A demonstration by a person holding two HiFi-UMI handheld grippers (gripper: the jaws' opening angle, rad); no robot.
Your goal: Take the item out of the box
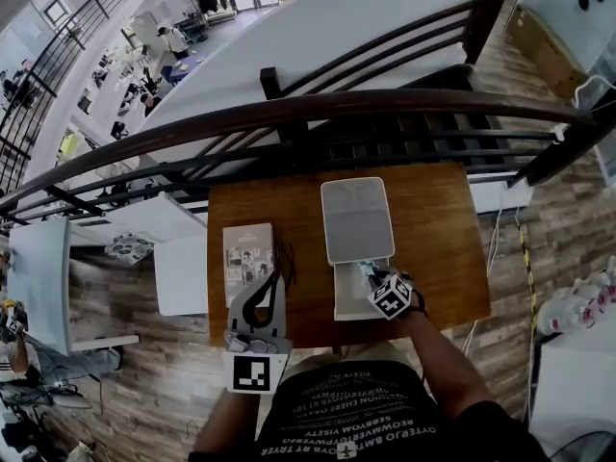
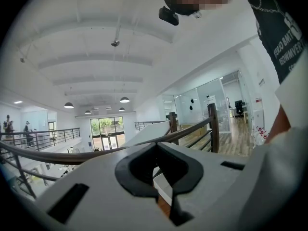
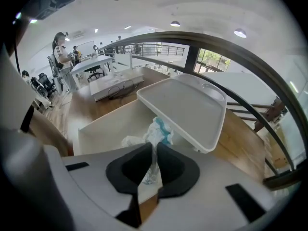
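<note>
Right gripper [image 3: 155, 154]: jaws pinched on a crinkled white-and-blue packet [image 3: 157, 130], which rises just ahead from the open box [image 3: 103, 124]. Left gripper [image 2: 163, 184]: jaws together, empty.

The head view looks steeply down from over the near edge of the brown wooden bench [image 1: 438, 234]. The right gripper view sits close above the open white rectangular box [image 3: 98, 126], which the head view also shows, and faces the far edge. The left gripper view tilts up toward the white ceiling [image 2: 96, 47].

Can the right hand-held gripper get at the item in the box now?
Likely yes: the lid is open, and the right hand-held gripper pinches the crumpled white-and-blue item inside the box.
</note>
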